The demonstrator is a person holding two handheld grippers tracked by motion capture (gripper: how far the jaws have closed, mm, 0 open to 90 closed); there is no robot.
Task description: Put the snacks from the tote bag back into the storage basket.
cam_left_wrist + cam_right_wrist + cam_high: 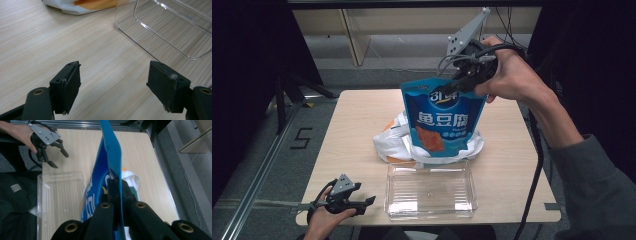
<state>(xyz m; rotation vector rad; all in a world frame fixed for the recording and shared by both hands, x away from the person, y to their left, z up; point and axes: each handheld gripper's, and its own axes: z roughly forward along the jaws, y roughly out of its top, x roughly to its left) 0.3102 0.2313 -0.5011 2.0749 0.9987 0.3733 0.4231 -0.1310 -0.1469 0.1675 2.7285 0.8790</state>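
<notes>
We count 1 blue pouch (443, 119) pinched in the right gripper (460, 83), 1 clear tray (430, 190), 1 white bag (391, 141) behind; left gripper (113, 82) jaws gape empty.

Light wood counter (352, 135). Clear plastic tray (430, 190) at its near edge, around the middle; white plastic bag (393, 142) with orange inside just behind it, mid-counter. Floor left of the counter has a metal rail (259, 170) and a black "5" marking (302, 138).
</notes>
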